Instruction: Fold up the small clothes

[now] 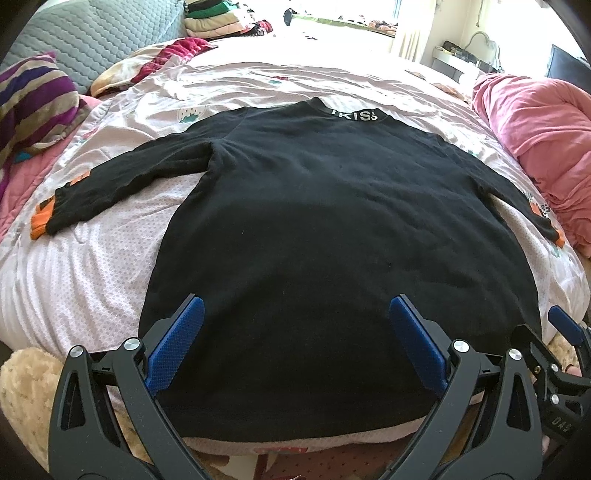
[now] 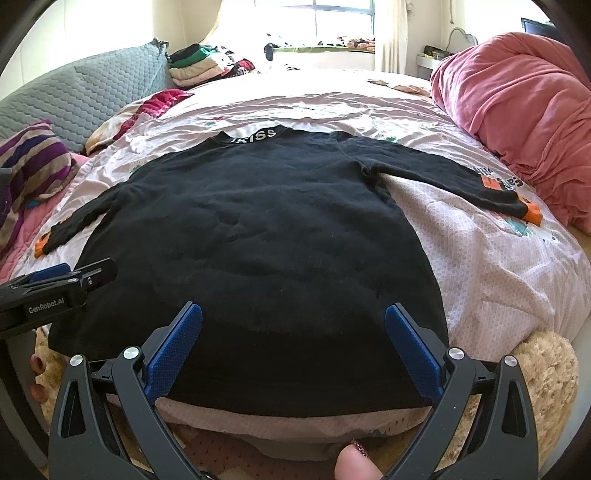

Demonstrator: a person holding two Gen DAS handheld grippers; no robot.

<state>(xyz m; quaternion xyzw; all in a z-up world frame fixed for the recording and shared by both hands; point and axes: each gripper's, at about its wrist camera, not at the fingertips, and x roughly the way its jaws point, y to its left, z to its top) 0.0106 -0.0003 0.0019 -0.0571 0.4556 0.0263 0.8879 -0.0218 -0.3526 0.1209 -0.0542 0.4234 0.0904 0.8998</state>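
At the far left of the left wrist view a striped pillow [image 1: 33, 99] leans against a grey quilted headboard [image 1: 92, 37], with a stack of folded clothes [image 1: 218, 22] at the upper middle. A black sweater [image 1: 325, 229] lies spread flat across the centre of the pale pink bedspread [image 1: 88, 266], collar with white lettering [image 1: 354, 115] toward the top of the frame, hem toward the bottom. Its left sleeve [image 1: 122, 181] stretches out to the left edge and ends in an orange cuff [image 1: 40, 221]; the other sleeve [image 2: 439, 173] runs right toward a heaped pink blanket [image 2: 517, 110]. The left gripper [image 1: 295, 350] sits at the bottom centre over the hem, its blue-padded fingers [image 1: 177, 343] spread wide with nothing between them. At the lower right of the same view part of the right gripper [image 2: 293, 350] shows; in its own view its fingers are likewise wide apart above the hem, holding nothing. A tan plush rug [image 2: 546, 373] shows below the bed's edge.
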